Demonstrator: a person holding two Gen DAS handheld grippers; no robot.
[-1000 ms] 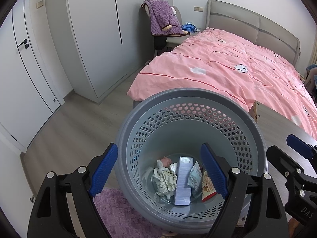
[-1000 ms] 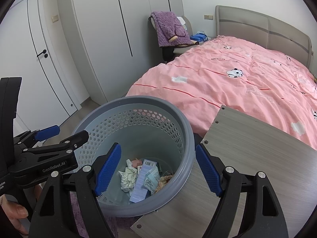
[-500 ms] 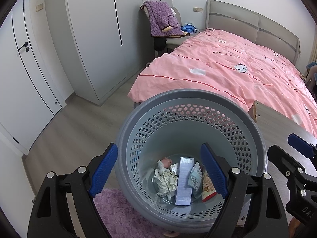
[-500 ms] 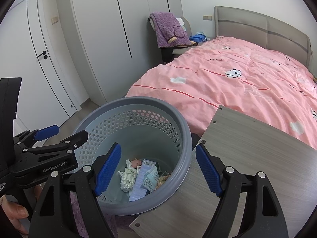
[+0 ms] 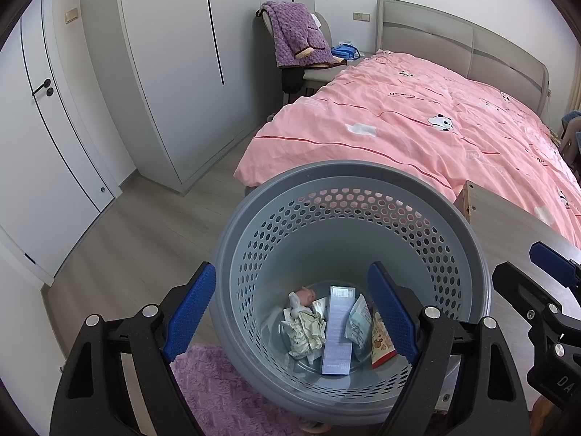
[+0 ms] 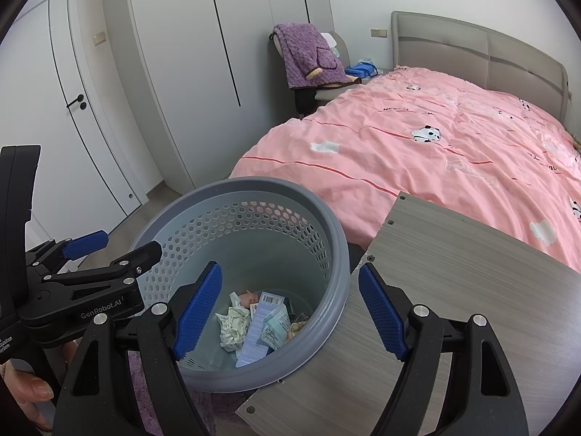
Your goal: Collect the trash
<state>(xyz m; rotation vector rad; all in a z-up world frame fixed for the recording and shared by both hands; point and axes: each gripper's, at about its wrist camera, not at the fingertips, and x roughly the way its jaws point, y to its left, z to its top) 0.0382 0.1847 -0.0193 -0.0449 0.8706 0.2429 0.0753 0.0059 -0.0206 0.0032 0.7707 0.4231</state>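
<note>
A grey perforated waste basket (image 5: pixel 348 178) stands on the floor beside a wooden table; it also shows in the right wrist view (image 6: pixel 319 210). Inside lie a crumpled paper (image 5: pixel 307 330), a long blue-white box (image 5: pixel 337 330), a small pouch (image 5: pixel 357 321) and a red snack wrapper (image 5: pixel 381 345). My left gripper (image 5: pixel 290 312) is open and empty, held above the basket's near side. My right gripper (image 6: pixel 288 312) is open and empty, above the basket rim and table edge. Each gripper shows in the other's view, the right one at the right edge (image 5: pixel 552 272), the left one at the left (image 6: pixel 112 250).
A wooden table (image 6: pixel 454 290) lies right of the basket. A bed with a pink cover (image 5: pixel 417 123) is behind it. A chair with a purple blanket (image 5: pixel 297 32) stands by the wardrobe (image 5: pixel 174 54). A purple rug (image 5: pixel 225 392) lies under the basket's near side.
Both grippers have drifted slightly; the basket sits a little lower and more to the left in the right wrist view. Both stay open and empty.
</note>
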